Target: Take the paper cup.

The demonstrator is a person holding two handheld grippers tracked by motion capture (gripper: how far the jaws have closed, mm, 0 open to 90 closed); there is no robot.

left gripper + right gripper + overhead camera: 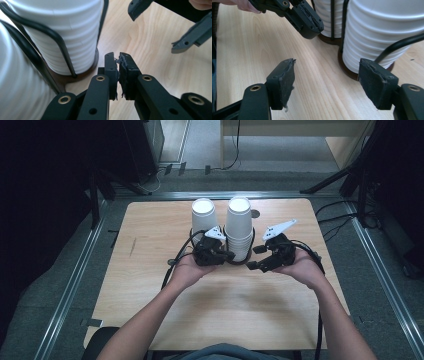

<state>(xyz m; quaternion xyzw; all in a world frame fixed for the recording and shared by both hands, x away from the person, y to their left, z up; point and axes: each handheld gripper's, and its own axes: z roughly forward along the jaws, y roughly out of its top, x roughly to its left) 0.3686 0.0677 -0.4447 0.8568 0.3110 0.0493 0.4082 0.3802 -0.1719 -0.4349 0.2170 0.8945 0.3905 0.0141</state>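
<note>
2 stacks of paper cups [239,227] stand in a black wire holder [60,42] toward the table's [150,270] 12 o'clock edge. They look light, thin and easily crushed, so a gentle pinch at the top rim suits best. The holder's rods block side grips. The left gripper [231,256], at the tall stack's 7 o'clock, is pressed together and empty. The right gripper [254,257], at 5 o'clock, is spread and empty.
</note>
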